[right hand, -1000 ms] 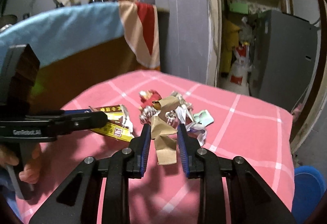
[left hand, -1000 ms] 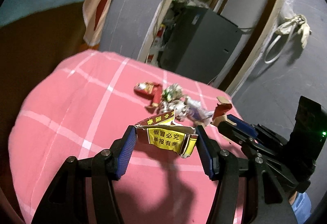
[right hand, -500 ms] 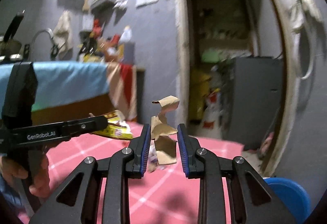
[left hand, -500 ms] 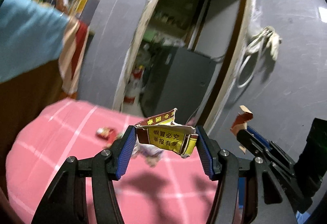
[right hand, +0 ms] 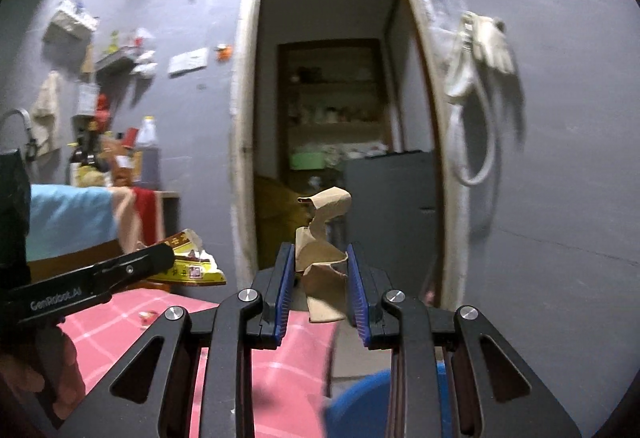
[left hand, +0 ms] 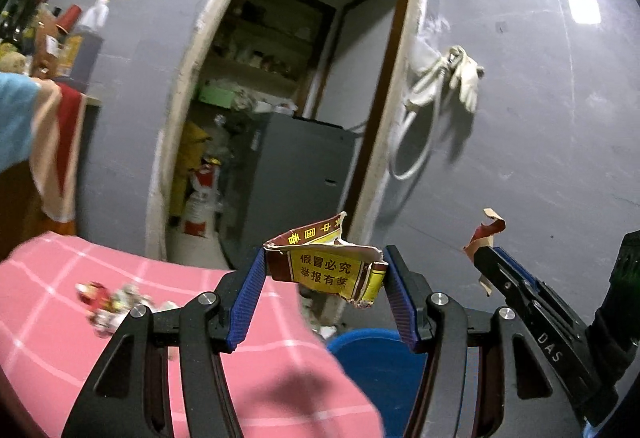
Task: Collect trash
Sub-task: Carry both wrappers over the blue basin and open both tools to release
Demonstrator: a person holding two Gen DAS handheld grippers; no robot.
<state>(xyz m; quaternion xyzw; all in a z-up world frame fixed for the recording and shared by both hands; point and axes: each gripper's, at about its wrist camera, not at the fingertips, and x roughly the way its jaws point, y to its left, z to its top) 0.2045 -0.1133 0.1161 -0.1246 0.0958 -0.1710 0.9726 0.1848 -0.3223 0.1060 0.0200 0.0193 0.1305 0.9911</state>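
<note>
My left gripper (left hand: 325,270) is shut on a torn red-and-yellow carton piece (left hand: 326,264) and holds it in the air past the table's right edge. It also shows in the right wrist view (right hand: 188,262). My right gripper (right hand: 320,274) is shut on a crumpled brown paper scrap (right hand: 322,258), also lifted; the scrap shows in the left wrist view (left hand: 486,234). A blue bin (left hand: 376,366) stands on the floor below both grippers, also in the right wrist view (right hand: 356,406). Several wrappers (left hand: 114,302) lie in a heap on the pink checked table (left hand: 52,318).
A grey wall with an open doorway (left hand: 304,110) is ahead, with a dark cabinet (left hand: 296,190) and shelves inside. A white hose and gloves (left hand: 444,86) hang right of the door. A counter with bottles (right hand: 116,154) and a blue cloth (right hand: 68,214) stands at left.
Both grippers have risen from the table and swung right with their pieces still held. The trash heap now lies far back at left and the blue bin has come into view below.
</note>
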